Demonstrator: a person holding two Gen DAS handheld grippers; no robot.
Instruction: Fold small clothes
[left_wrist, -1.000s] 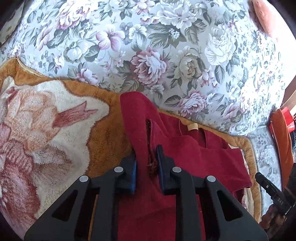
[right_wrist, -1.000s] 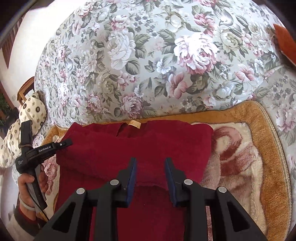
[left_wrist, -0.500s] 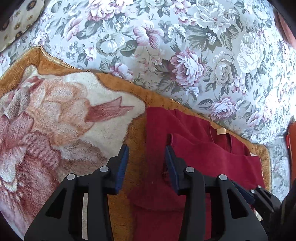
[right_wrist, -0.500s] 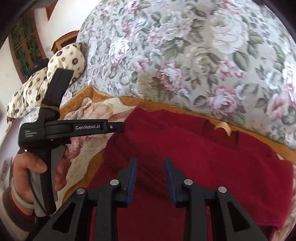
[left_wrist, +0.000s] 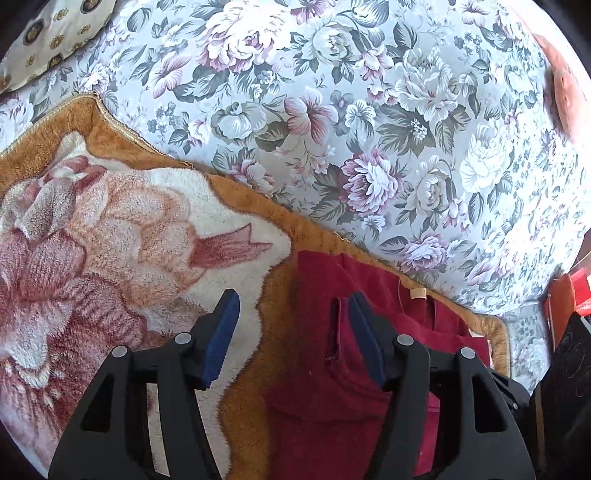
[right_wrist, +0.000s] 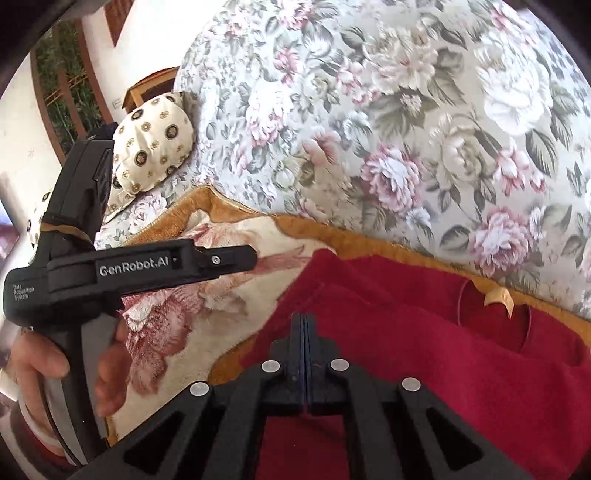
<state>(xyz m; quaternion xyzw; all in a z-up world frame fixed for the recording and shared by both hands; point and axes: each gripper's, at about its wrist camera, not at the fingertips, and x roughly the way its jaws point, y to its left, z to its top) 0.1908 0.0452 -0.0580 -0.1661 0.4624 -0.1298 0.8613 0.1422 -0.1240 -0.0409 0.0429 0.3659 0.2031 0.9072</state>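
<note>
A dark red small shirt (left_wrist: 332, 398) lies partly folded on a fleece blanket (left_wrist: 110, 251), with a tan neck label (left_wrist: 418, 293). My left gripper (left_wrist: 291, 314) is open wide and empty, over the shirt's left edge where a sleeve is folded in. In the right wrist view the shirt (right_wrist: 424, 354) fills the lower right. My right gripper (right_wrist: 303, 321) is shut above the shirt's left part; I cannot tell whether it pinches cloth. The left gripper's body (right_wrist: 129, 269) shows at the left, held by a hand.
A floral bedspread (left_wrist: 369, 129) covers the bed beyond the blanket's orange border. A cream patterned cushion (right_wrist: 151, 144) lies at the far left. An orange-red object (left_wrist: 565, 306) sits at the right edge.
My left gripper let go of the sleeve, opened wide and drew back to the left. My right gripper swung left over the shirt and closed its jaws.
</note>
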